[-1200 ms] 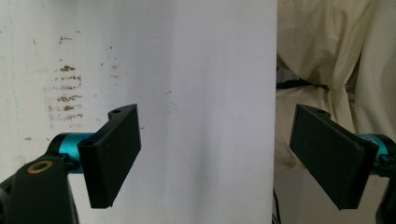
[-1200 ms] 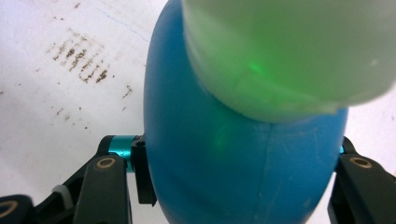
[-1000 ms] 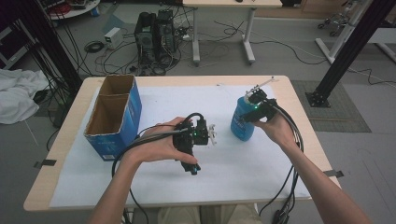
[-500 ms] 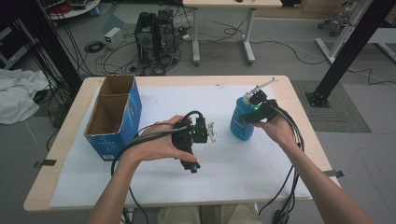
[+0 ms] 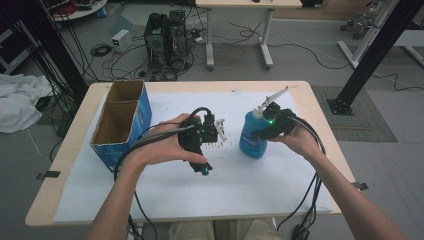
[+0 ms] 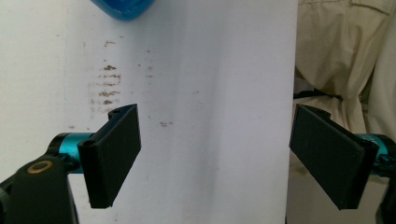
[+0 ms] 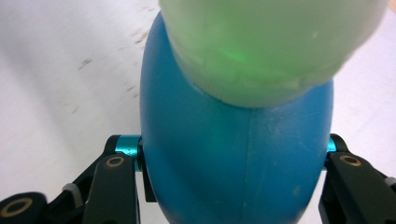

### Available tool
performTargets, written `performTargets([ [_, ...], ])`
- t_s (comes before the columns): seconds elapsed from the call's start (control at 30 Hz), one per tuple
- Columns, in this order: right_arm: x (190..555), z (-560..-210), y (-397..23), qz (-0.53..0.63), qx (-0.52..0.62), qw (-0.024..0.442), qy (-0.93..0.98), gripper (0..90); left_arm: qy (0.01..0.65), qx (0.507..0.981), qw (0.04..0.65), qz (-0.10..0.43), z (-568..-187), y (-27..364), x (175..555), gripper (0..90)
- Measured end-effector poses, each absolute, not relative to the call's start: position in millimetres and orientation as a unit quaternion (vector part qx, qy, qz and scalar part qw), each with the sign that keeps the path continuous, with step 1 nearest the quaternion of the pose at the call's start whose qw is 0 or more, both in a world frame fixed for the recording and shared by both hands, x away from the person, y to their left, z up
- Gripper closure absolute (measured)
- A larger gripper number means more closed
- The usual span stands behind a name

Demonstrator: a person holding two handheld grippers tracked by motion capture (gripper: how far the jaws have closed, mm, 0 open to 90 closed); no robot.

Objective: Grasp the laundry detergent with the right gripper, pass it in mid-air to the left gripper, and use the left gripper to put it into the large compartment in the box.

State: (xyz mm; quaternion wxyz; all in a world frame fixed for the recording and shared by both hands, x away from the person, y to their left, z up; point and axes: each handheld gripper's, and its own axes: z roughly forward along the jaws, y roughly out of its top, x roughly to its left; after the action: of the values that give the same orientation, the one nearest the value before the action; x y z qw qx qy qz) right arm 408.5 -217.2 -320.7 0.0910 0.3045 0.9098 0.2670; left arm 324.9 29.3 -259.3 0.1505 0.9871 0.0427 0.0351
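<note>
The right gripper point(image 5: 265, 125) had just finished closing, and there it was, clamped on the blue bottle point(image 5: 252, 136) from both flanks. In the right gripper view the blue body point(image 7: 233, 154) sat wedged between the two black fingers point(image 7: 114, 186), pads pressed to its sides, the pale cap looming just above. A second before, the same hand was already at the bottle in the high view, so the squeeze was small: the last bit of slack taken up, nothing more. The bottle stood upright on the white sheet covering the counter point(image 5: 310, 95), right of centre, its base apparently on the paper, not yet lifted.

The left gripper point(image 5: 200, 140) barely shifted across those frames. It hovered mid-counter, fingers point(image 6: 114, 154) spread wide with nothing between them, bare white sheet below and a sliver of the blue bottle at the top edge of its own view.

What that meant: the grip looked secured, so the pick-up seemed ready to begin. The open cardboard box point(image 5: 122, 125) waited at the far left, well apart from the bottle; a likely destination, though that was only a guess. The rounded, smooth body could slip if the clamp was shallow.
</note>
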Motion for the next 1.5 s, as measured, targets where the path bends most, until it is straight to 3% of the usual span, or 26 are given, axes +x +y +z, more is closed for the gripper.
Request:
performTargets([
  [0.03, 408, -320, -217, 0.266, 0.304, 0.090, 0.911, 44.2, 0.043, 0.987, 0.151, 0.035, -259, 29, 325, 16.7],
  [0.07, 425, -327, -228, 0.257, 0.395, 0.138, 0.871, 44.2, 0.029, 0.991, 0.133, 0.017, -279, 19, 317, 16.7],
  [0.13, 420, -325, -226, 0.270, 0.372, 0.108, 0.882, 44.2, 0.041, 0.987, 0.151, 0.041, -254, 30, 327, 16.7],
  [0.17, 404, -319, -213, 0.264, 0.281, 0.087, 0.918, 44.2, 0.041, 0.987, 0.151, 0.041, -254, 30, 327, 16.7],
  [0.27, 394, -310, -205, 0.270, 0.235, 0.077, 0.930, 44.1, 0.040, 0.987, 0.151, 0.040, -254, 30, 328, 16.7],
  [0.3, 403, -319, -213, 0.265, 0.281, 0.086, 0.919, 44.1, 0.035, 0.986, 0.157, 0.047, -237, 29, 336, 16.7],
  [0.33, 391, -307, -203, 0.272, 0.224, 0.074, 0.933, 44.1, 0.034, 0.985, 0.163, 0.047, -230, 28, 339, 16.7],
  [0.4, 386, -301, -199, 0.275, 0.196, 0.073, 0.939, 44.1, 0.034, 0.985, 0.164, 0.046, -230, 27, 339, 16.7],
  [0.43, 386, -300, -198, 0.275, 0.193, 0.072, 0.939, 44.1, 0.039, 0.988, 0.148, 0.031, -266, 27, 322, 16.7],
  [0.47, 415, -323, -222, 0.273, 0.342, 0.099, 0.894, 44.1, 0.041, 0.986, 0.156, 0.043, -248, 30, 330, 16.7],
  [0.5, 399, -316, -210, 0.266, 0.261, 0.083, 0.924, 44.1, 0.037, 0.988, 0.146, 0.026, -270, 25, 320, 16.7],
  [0.53, 419, -325, -225, 0.271, 0.366, 0.106, 0.884, 44.1, 0.030, 0.983, 0.176, 0.040, -222, 27, 343, 16.7],
  [0.57, 379, -292, -193, 0.277, 0.156, 0.063, 0.946, 44.1, 0.027, 0.983, 0.176, 0.039, -221, 27, 345, 16.7],
  [0.63, 373, -283, -186, 0.283, 0.113, 0.044, 0.952, 44.1, 0.028, 0.983, 0.176, 0.039, -221, 27, 344, 16.7],
  [0.67, 379, -290, -192, 0.277, 0.150, 0.062, 0.947, 44.1, 0.029, 0.980, 0.190, 0.040, -211, 26, 351, 16.7],
  [0.9, 367, -279, -175, 0.283, 0.081, 0.035, 0.955, 44.1, 0.030, 0.979, 0.196, 0.039, -208, 27, 353, 16.7],
  [0.93, 371, -281, -184, 0.284, 0.104, 0.041, 0.952, 44.0, 0.025, 0.973, 0.227, 0.030, -203, 18, 358, 16.7],
  [1.0, 368, -279, -178, 0.285, 0.088, 0.037, 0.954, 44.1, 0.031, 0.980, 0.193, 0.039, -210, 26, 352, 16.7],
  [1.03, 372, -282, -185, 0.283, 0.108, 0.043, 0.952, 44.1, 0.023, 0.974, 0.225, 0.029, -205, 14, 360, 16.7],
  [1.07, 363, -278, -169, 0.285, 0.063, 0.033, 0.956, 44.1, 0.027, 0.982, 0.184, 0.040, -213, 26, 350, 16.7],
  [1.1, 374, -284, -187, 0.281, 0.120, 0.046, 0.951, 44.1, 0.019, 0.974, 0.225, 0.029, -210, 7, 361, 16.7],
  [1.13, 361, -275, -167, 0.289, 0.052, 0.029, 0.955, 44.1, 0.030, 0.974, 0.221, 0.030, -202, 22, 357, 16.7],
  [1.17, 367, -279, -175, 0.283, 0.078, 0.036, 0.955, 44.1, 0.035, 0.985, 0.160, 0.046, -233, 28, 338, 16.7],
  [1.2, 388, -303, -201, 0.273, 0.206, 0.073, 0.937, 44.1, 0.019, 0.974, 0.226, 0.030, -211, 5, 361, 16.7],
  [1.23, 360, -274, -166, 0.292, 0.050, 0.028, 0.955, 44.1, 0.023, 0.974, 0.225, 0.030, -205, 14, 360, 16.7],
  [1.5, 359, -272, -164, 0.297, 0.049, 0.025, 0.953, 44.0, 0.020, 0.970, 0.240, 0.024, -218, -1, 362, 16.7],
])
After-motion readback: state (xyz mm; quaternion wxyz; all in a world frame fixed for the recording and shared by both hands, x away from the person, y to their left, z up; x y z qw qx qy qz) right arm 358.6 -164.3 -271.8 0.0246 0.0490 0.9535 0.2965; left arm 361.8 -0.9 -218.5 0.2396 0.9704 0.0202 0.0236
